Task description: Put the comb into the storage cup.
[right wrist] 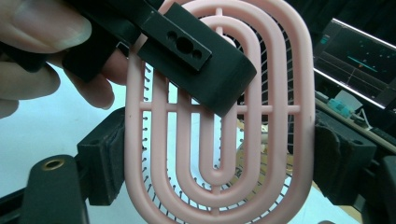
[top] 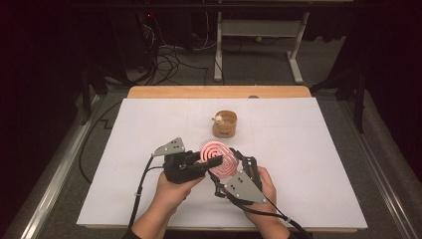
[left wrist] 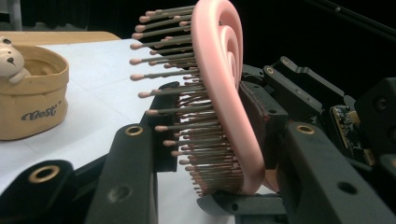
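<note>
Right gripper [top: 233, 167]: my jaws are closed across the short width of the pink brush [top: 219, 158], one pad on each long edge, as my right gripper view shows.
Left gripper [top: 201, 164]: one jaw lies over the ribbed back, the other on the bristle side; it appears clamped on the brush face to face.
Brush position: held clear above the table [top: 298, 149], between both grippers, near my edge.
Long axis: it runs away from my right gripper, crosswise to its jaws; bristles face left, toward the cup.
Nearer hand: both touch it; neither has the advantage.
Beyond: a tan cup [top: 225, 124] with a small bear figure [left wrist: 10, 55] on its rim stands well apart, farther up the table.
</note>
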